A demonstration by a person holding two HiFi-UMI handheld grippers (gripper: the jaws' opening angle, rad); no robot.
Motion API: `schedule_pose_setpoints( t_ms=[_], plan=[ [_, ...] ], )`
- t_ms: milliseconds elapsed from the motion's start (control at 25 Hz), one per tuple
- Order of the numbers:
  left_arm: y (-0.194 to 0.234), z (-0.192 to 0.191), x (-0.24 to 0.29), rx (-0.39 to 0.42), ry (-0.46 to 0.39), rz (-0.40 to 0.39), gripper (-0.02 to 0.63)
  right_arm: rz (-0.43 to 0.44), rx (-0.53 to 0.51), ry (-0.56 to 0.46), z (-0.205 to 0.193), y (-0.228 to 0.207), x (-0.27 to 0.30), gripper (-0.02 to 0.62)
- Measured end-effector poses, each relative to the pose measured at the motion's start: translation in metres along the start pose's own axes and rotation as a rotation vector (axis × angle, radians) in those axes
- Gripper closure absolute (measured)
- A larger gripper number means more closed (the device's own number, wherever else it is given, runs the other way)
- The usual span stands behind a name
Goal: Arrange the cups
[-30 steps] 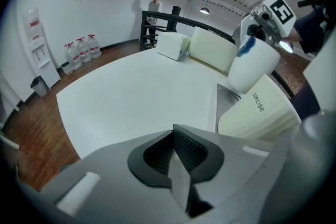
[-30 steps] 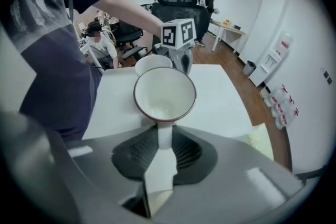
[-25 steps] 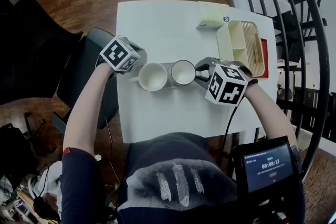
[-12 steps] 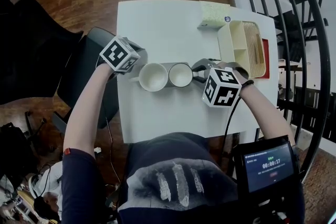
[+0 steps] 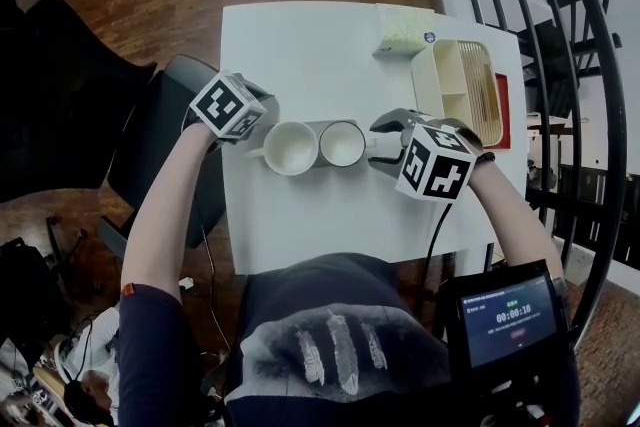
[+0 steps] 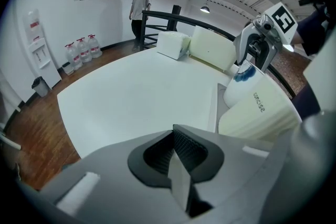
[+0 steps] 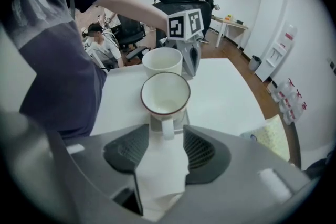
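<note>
Two cups stand side by side, touching, at the middle of the white table (image 5: 300, 45). The left one is a plain cream cup (image 5: 291, 147); the right one is a white cup with a dark rim (image 5: 343, 143) on a grey coaster (image 7: 169, 119). My right gripper (image 7: 164, 136) is opening. Its pads stand clear of the rimmed cup's handle (image 7: 167, 126), which pokes between the fingertips. My left gripper (image 6: 176, 165) is shut on nothing, just left of the cream cup (image 6: 260, 115).
A cream organiser box (image 5: 460, 90) with wooden sticks stands at the table's right edge, a pale green packet (image 5: 405, 28) behind it. A black chair (image 5: 165, 150) is at the left edge, a metal railing (image 5: 585, 65) at the right. A person (image 6: 140, 5) stands far off.
The right gripper's jaws have spread and let go of the rimmed cup's handle. That cup has shifted slightly left, up against the cream cup. The left gripper has not moved.
</note>
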State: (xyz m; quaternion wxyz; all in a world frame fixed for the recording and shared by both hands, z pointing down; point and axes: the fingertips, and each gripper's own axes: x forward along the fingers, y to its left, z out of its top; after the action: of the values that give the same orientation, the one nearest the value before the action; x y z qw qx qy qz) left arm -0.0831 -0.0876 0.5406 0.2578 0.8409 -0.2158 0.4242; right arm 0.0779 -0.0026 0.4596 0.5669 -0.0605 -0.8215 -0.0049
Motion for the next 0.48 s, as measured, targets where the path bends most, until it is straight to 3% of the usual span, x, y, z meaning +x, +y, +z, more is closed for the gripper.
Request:
schedule_pose_setpoints(
  t_ms=[160, 400, 440, 480],
  plan=[
    [0.0, 0.0, 0.001, 0.002, 0.003, -0.001, 0.592, -0.025, 0.047, -0.046, -0.001, -0.012, -0.033, 0.387],
    [0.0, -0.002, 0.002, 0.006, 0.019, 0.003, 0.591, -0.175, 0.163, -0.108, 0.015, -0.086, -0.05, 0.388],
    [0.0, -0.002, 0.003, 0.01, 0.022, 0.005, 0.591, -0.193, 0.177, -0.103, 0.018, -0.096, -0.044, 0.415],
    [-0.001, -0.002, 0.004, 0.015, 0.027, 0.009, 0.592, -0.205, 0.187, -0.1, 0.022, -0.104, -0.037, 0.506]
  ],
)
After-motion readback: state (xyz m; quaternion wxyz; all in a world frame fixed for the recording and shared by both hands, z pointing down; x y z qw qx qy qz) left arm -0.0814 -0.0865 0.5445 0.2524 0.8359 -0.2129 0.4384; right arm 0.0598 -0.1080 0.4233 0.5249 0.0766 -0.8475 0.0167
